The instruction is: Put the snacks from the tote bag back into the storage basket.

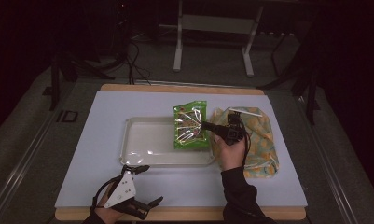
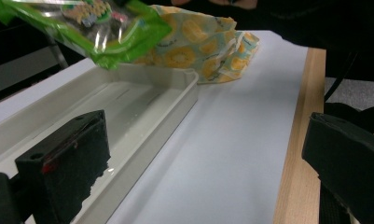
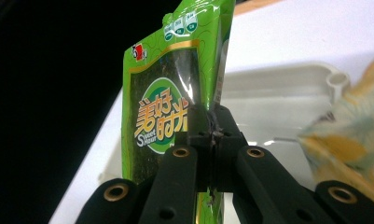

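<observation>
High view: yellow bag (image 1: 261, 140) beside tray (image 1: 142, 144)

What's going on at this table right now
A person works with a gripper in each hand. The right gripper has its fingers shut on the edge of a green snack packet, holding it over the right end of a white tray. A yellow patterned bag lies on the table just right of the tray. The left gripper rests near the table's front edge, fingers open, holding nothing.
</observation>
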A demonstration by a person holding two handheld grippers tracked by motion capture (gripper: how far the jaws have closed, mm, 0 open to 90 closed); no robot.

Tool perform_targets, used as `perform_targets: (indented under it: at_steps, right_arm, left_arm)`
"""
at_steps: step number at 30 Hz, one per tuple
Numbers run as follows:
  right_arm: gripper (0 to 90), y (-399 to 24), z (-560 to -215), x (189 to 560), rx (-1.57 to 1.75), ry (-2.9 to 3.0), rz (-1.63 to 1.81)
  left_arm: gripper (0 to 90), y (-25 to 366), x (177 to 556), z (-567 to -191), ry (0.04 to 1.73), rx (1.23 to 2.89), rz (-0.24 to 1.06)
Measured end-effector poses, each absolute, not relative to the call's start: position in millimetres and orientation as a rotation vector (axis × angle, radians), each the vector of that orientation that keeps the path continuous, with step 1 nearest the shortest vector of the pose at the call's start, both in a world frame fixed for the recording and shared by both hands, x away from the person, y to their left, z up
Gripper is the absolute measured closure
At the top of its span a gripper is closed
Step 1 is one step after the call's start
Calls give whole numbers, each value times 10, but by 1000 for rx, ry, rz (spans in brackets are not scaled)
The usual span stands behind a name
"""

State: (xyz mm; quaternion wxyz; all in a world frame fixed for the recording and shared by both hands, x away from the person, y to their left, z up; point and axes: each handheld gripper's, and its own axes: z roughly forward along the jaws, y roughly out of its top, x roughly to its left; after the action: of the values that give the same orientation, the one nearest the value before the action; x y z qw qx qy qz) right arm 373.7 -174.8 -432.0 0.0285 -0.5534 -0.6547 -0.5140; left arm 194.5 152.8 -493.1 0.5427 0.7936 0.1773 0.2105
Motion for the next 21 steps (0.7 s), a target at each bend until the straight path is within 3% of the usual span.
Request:
perform_targets:
  at_steps: [21]
  right_arm:
    - [887,-1676,-4908,3715,-1755,-2001,-1450]
  left_arm:
    - [13,1529,1947,-4932,419,1887,498]
